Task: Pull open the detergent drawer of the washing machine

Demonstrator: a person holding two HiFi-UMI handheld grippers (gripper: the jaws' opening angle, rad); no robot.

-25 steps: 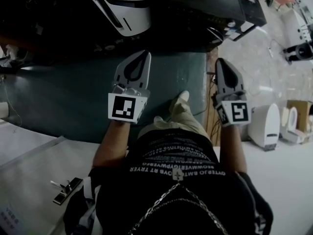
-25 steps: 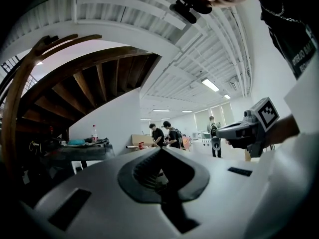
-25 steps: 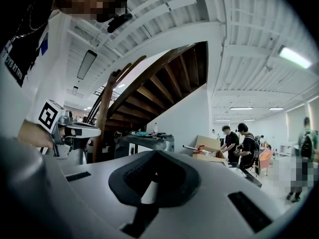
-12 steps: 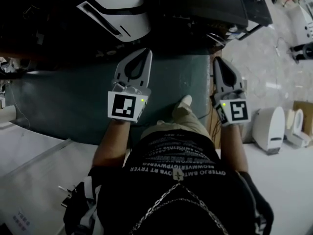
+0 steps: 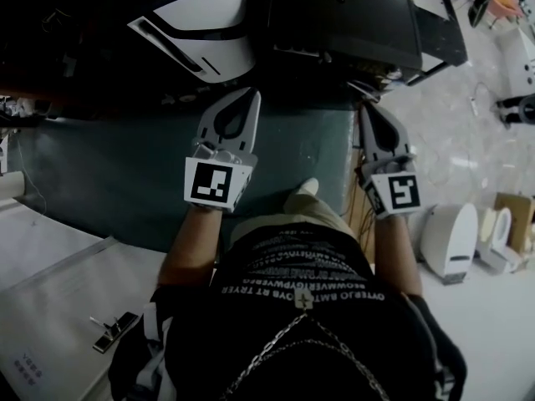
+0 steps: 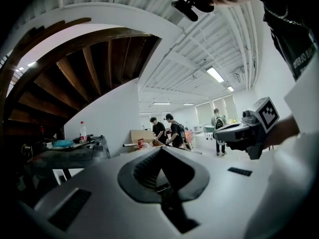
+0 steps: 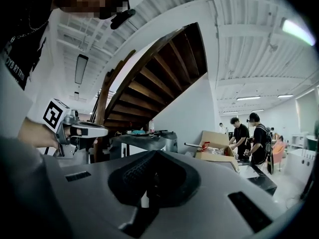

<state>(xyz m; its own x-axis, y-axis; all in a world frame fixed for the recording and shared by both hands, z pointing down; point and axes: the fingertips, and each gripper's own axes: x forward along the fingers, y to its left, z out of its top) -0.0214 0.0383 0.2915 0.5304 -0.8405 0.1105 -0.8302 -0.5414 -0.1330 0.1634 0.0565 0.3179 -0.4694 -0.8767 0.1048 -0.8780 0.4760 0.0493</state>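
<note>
Left gripper, grey plastic two-jaw tongs w/ a black-and-white marker cube: jaws fully together, nothing btwn them, held out about level in front of the person over a dark green floor mat. Right gripper, same make: jaws likewise closed tight and empty, carried near the mat's right edge, well apart from the left. Detergent drawer: not made out in any view. A white curved appliance casing w/ black trim and a black box-shaped unit stand ahead at the top of the head view, but whether either is the washing machine cannot be told. Both gripper views look across an open hall beneath a brown wooden staircase, no machine front in sight. Assessment: approach stage, no contact yet. Drawer is prob. a light, stiff plastic tray on short runners w/ a smooth front, so slippery to pinch from outside. Best hold is poss. the finger recess or lower lip of its front panel, one jaw hooked behind. Pull should run straight and level; twisting risks jamming or cracking thin plastic, and an end stop is likely
</note>
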